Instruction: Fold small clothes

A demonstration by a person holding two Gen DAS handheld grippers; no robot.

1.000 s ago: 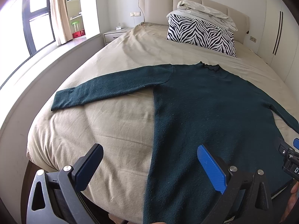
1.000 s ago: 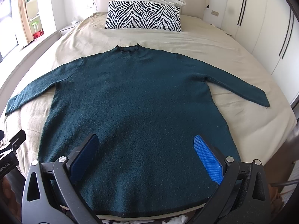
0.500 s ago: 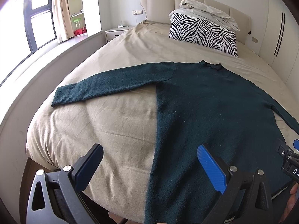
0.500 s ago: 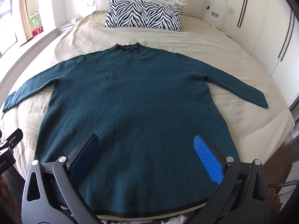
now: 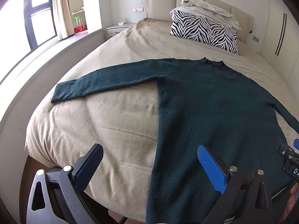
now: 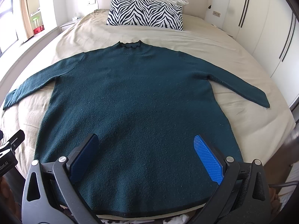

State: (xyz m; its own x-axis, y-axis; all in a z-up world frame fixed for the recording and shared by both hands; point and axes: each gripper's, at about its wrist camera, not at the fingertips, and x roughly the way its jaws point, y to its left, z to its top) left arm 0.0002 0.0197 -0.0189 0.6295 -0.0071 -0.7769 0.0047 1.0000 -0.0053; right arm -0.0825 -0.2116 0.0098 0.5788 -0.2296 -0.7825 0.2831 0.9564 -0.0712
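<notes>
Green sweater (image 6: 138,100) lies flat on bed (image 6: 252,127), sleeves out. Left tongs (image 5: 149,166) and right tongs (image 6: 145,155) both wide, empty, above hem. Soft, limp knit; probably pinch sleeve cuff (image 5: 61,93) first.

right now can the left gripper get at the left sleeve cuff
Probably yes: the left gripper is open, and only bare sheet lies between it and the cuff of the flat sweater.

Sweater (image 6: 138,100) is looking fuzzy, matt green knit cloth. Bed sheet (image 5: 104,123) is looking soft, wrinkly tan cloth. Tool pads (image 6: 208,158) are showing bumpy blue plastic w/ shiny metal screws.
</notes>
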